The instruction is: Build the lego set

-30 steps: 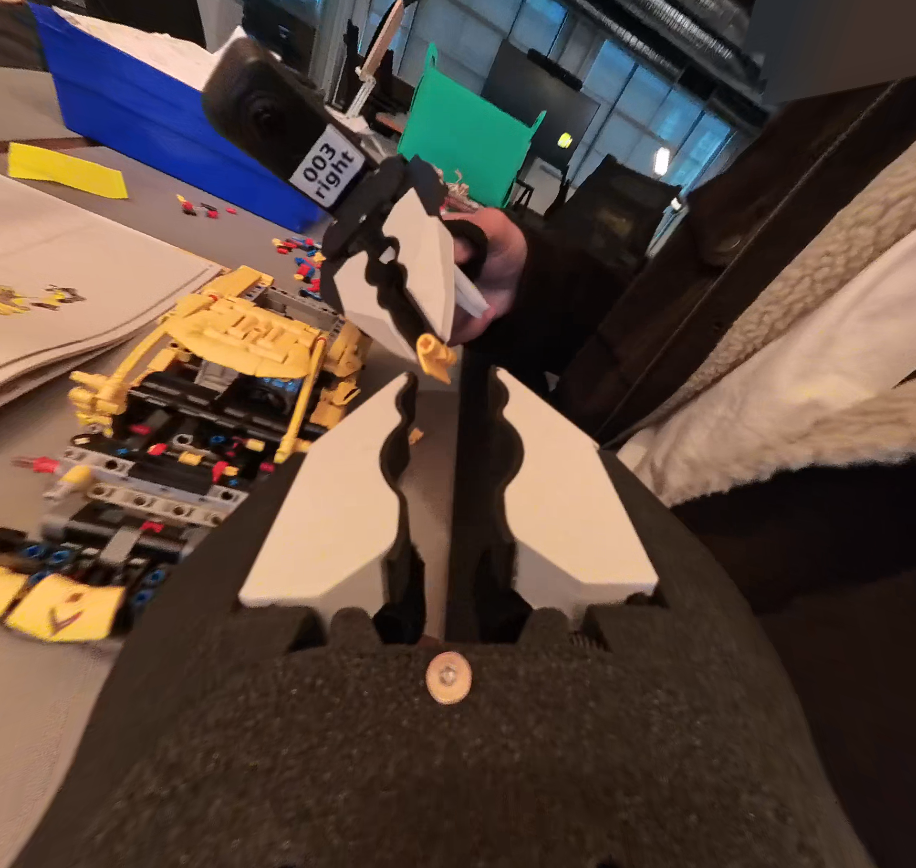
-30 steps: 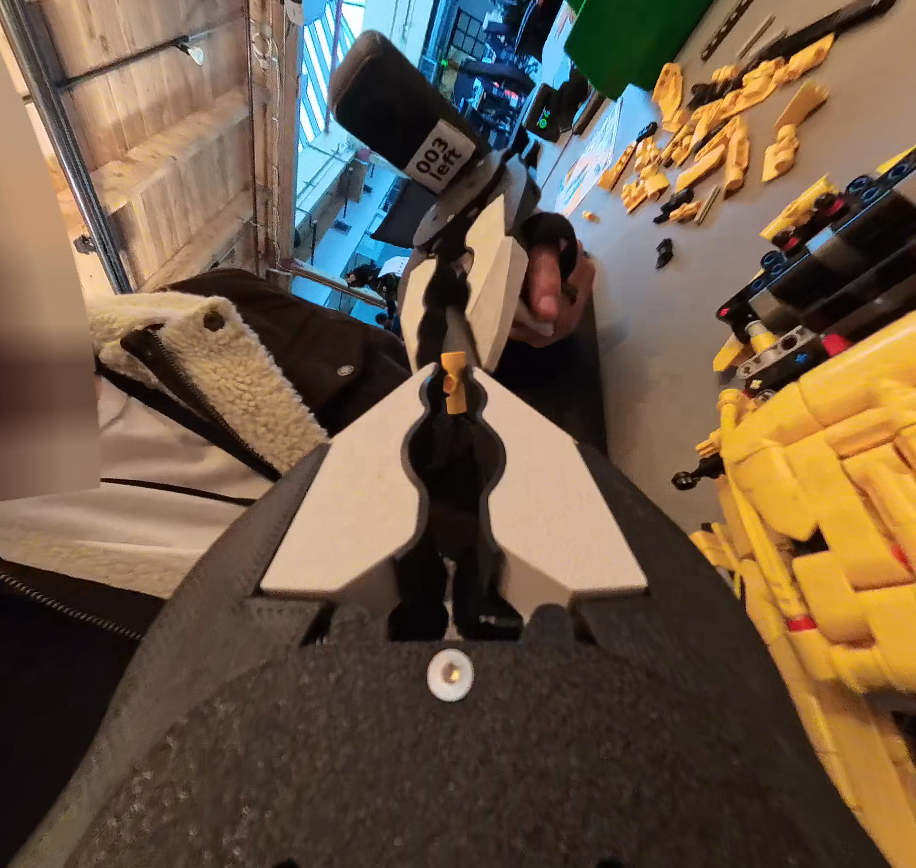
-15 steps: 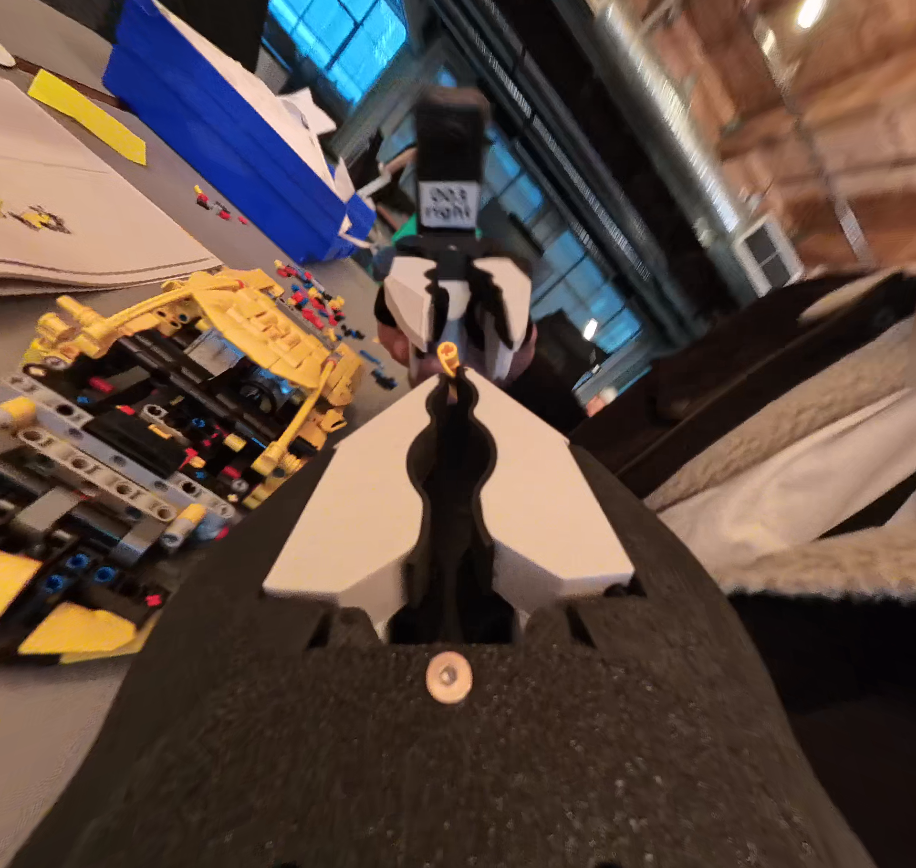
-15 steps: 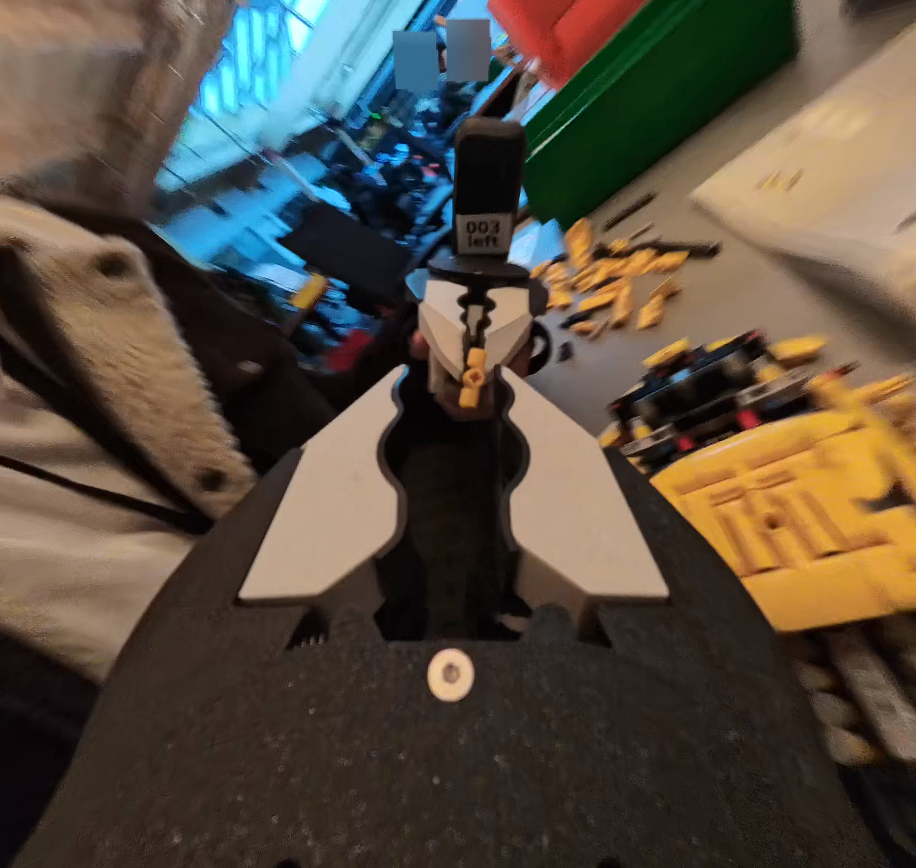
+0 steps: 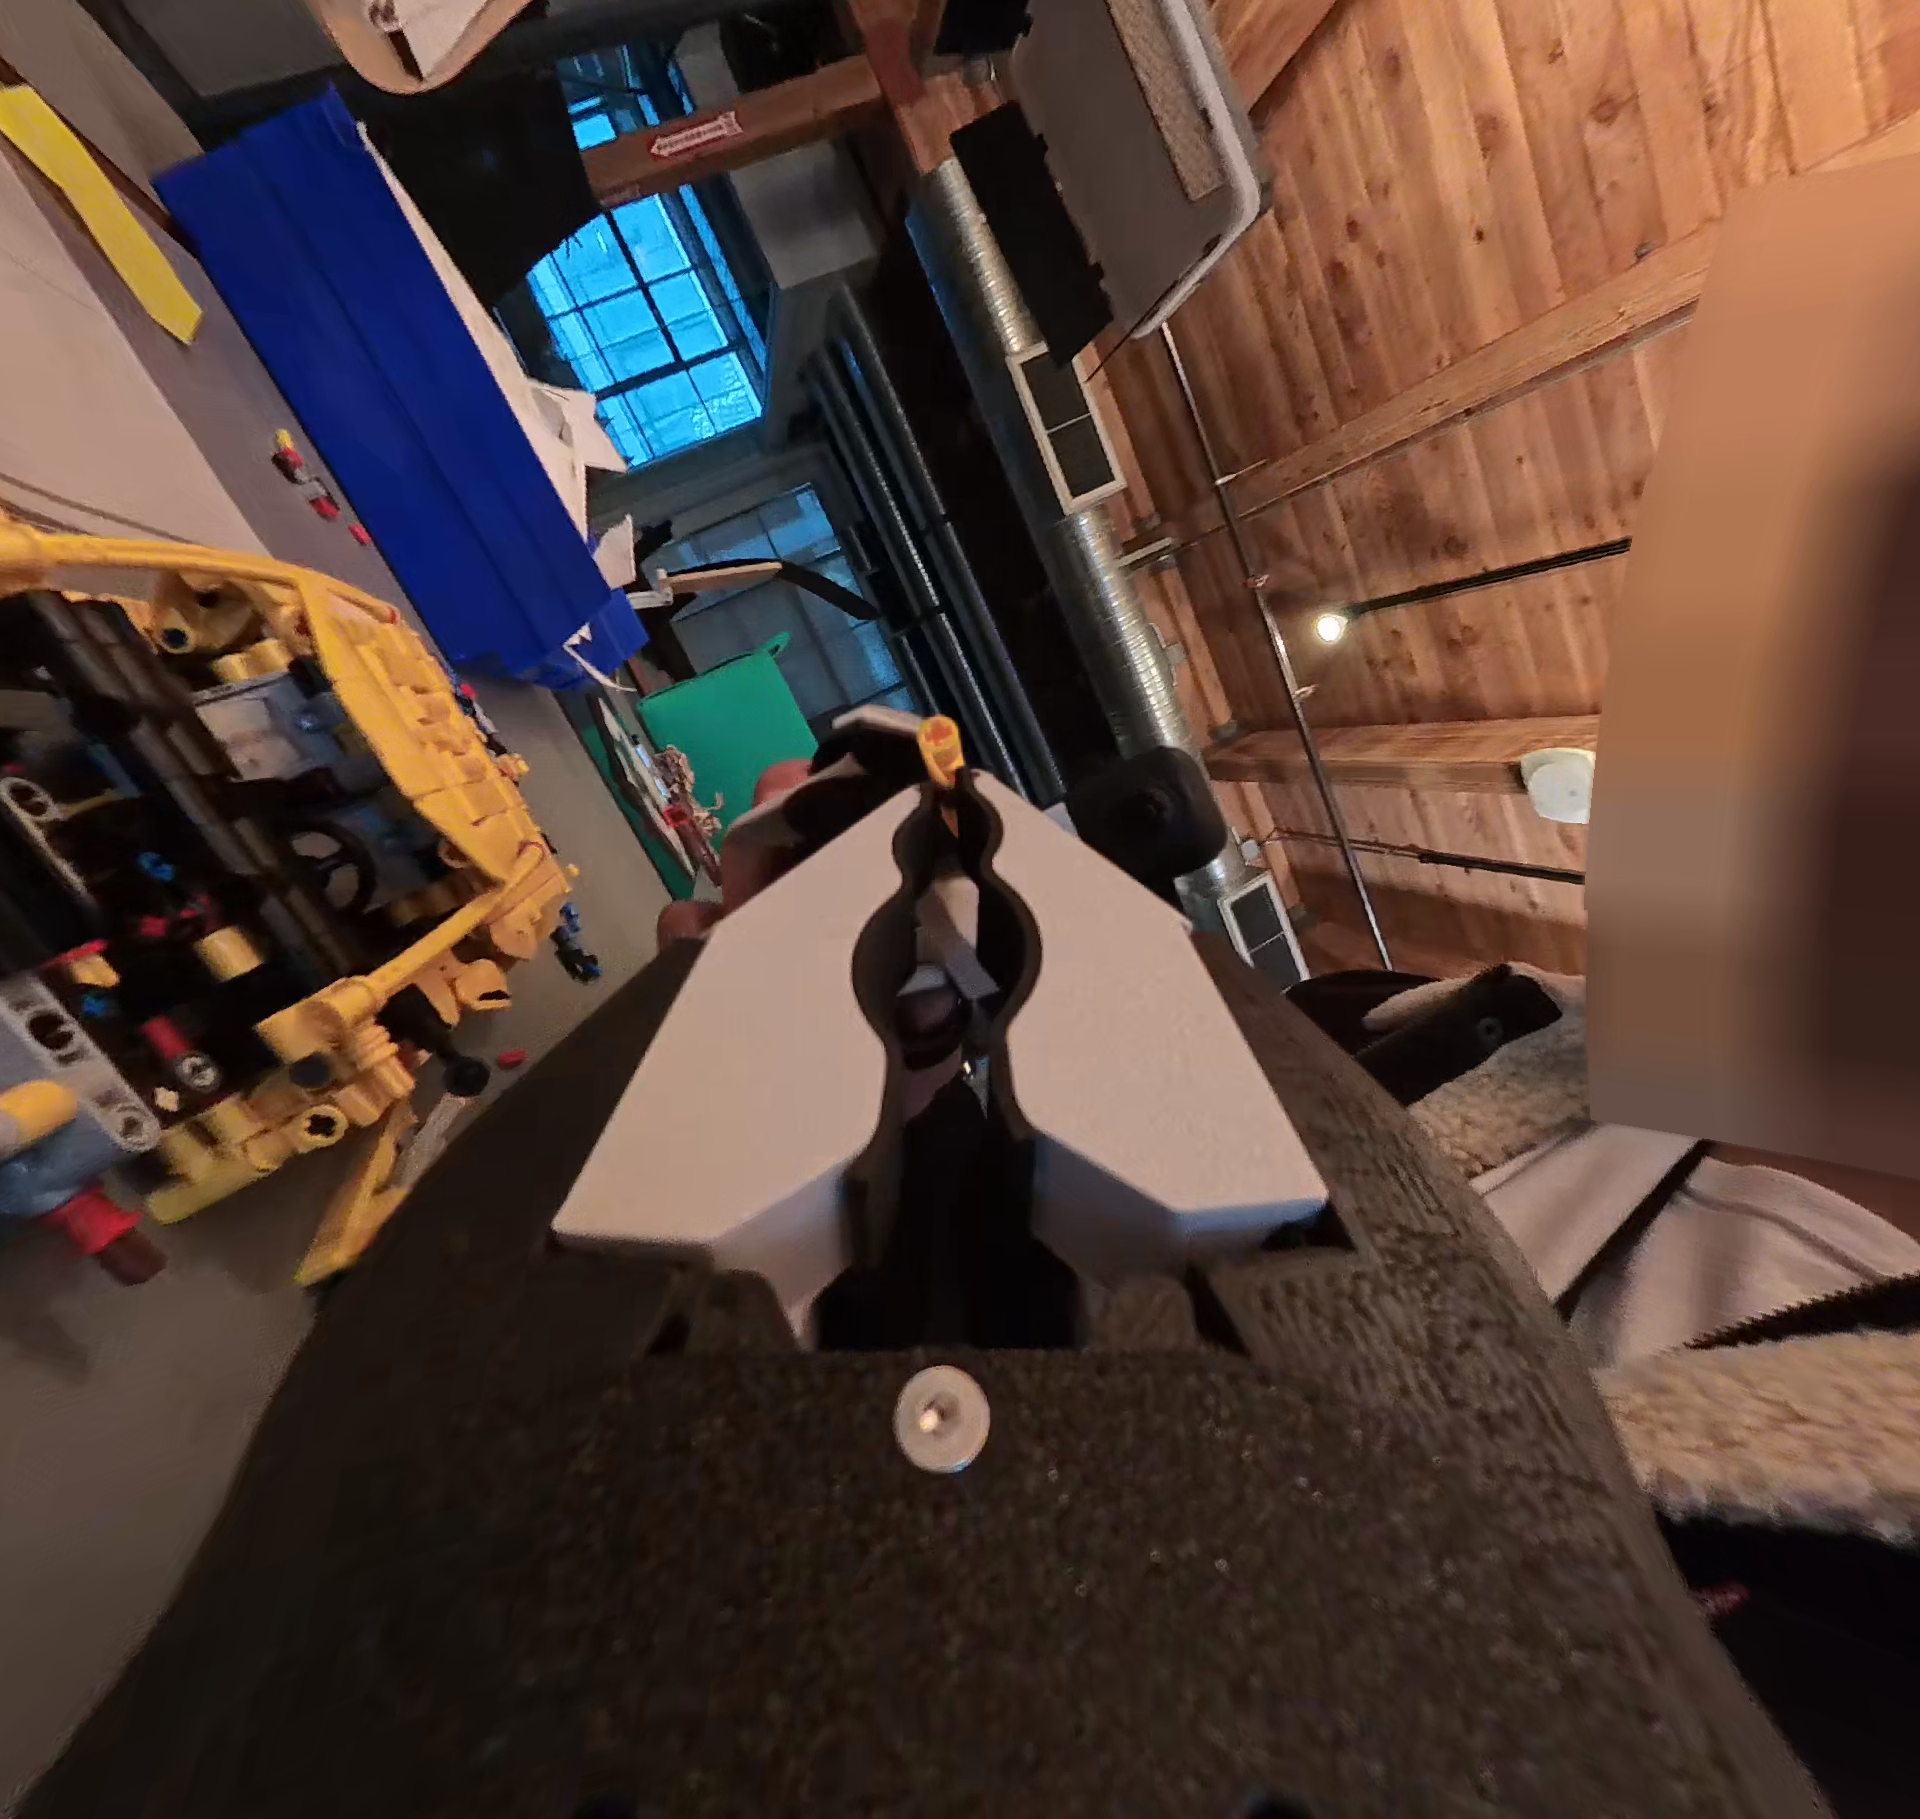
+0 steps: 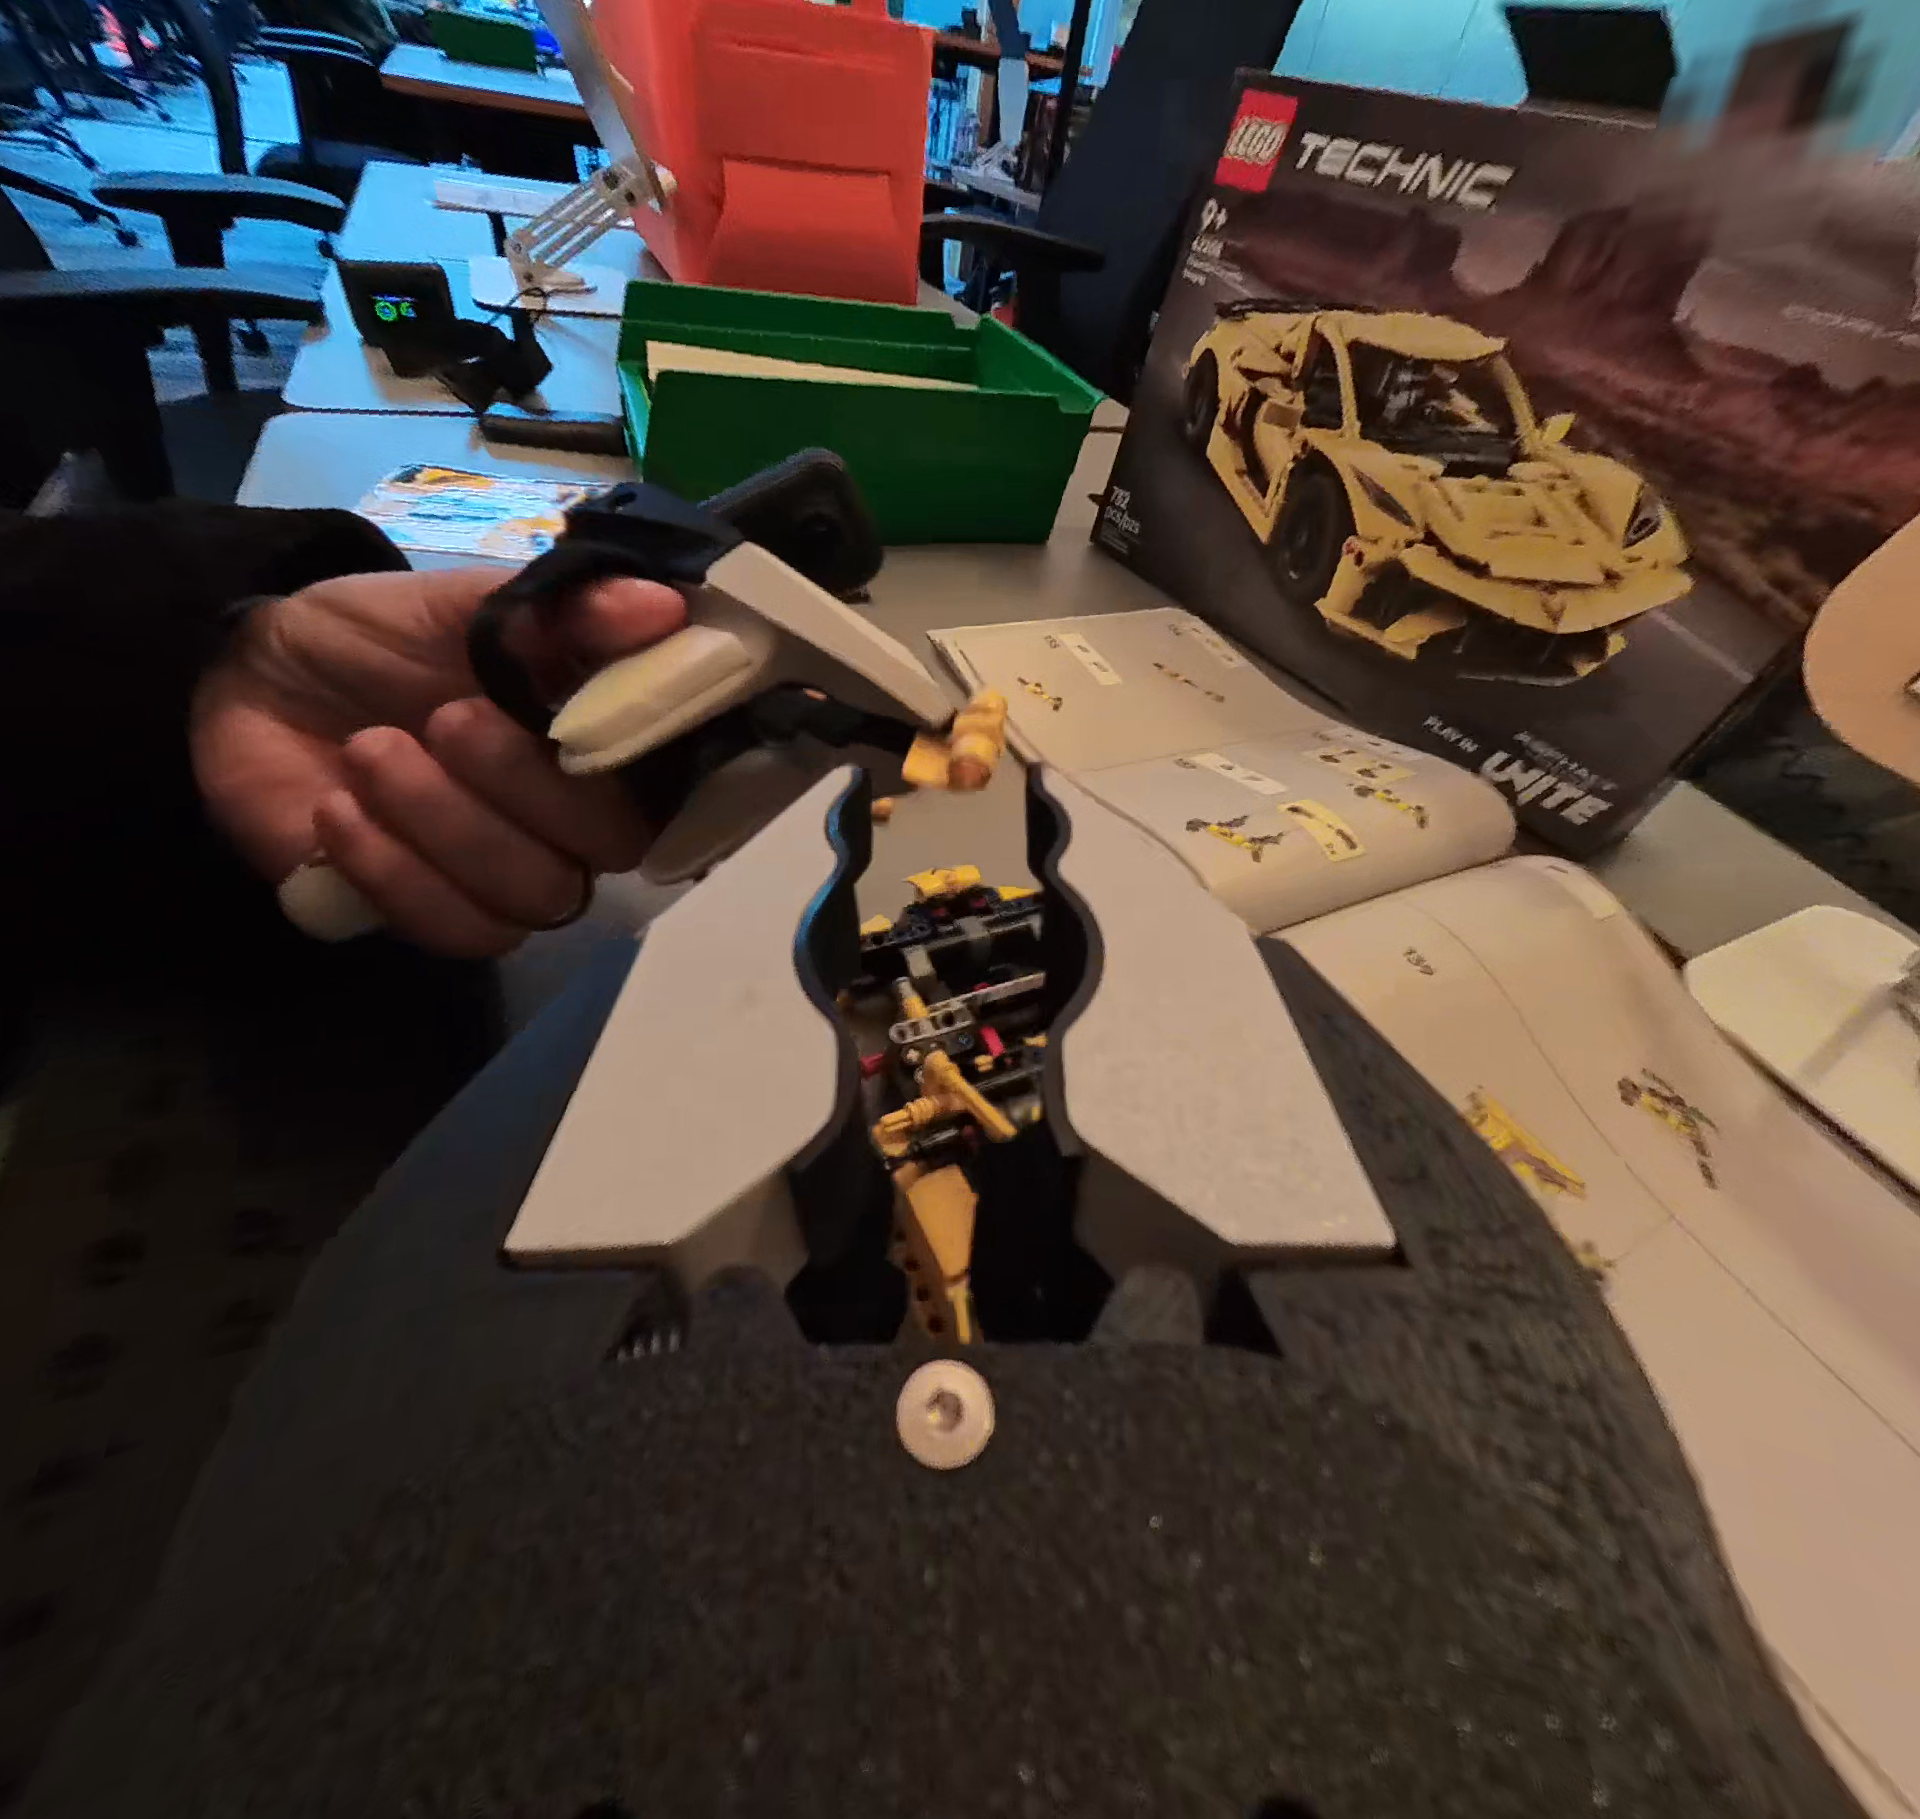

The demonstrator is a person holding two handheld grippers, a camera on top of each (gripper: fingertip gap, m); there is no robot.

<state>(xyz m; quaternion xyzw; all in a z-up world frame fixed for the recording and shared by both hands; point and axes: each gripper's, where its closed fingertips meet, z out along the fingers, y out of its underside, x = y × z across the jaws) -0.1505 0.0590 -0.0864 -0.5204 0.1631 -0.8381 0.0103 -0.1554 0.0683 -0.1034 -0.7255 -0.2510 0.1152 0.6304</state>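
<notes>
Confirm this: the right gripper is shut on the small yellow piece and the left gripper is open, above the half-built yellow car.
Not right: the grippers are swapped. The left gripper is shut on the small yellow piece, and the right gripper is open, empty, above the half-built yellow car. The right wrist view shows it.

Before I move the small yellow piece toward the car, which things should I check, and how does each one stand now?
1. Left gripper shut on the small yellow piece: ok.
2. Right gripper open and free of the piece: ok.
3. How firmly the piece sits at the fingertips: cannot tell.
4. Yellow car model in view on the table: ok.
5. Instruction booklet open: ok.
6. Which spot on the car takes the piece: cannot tell.
</notes>
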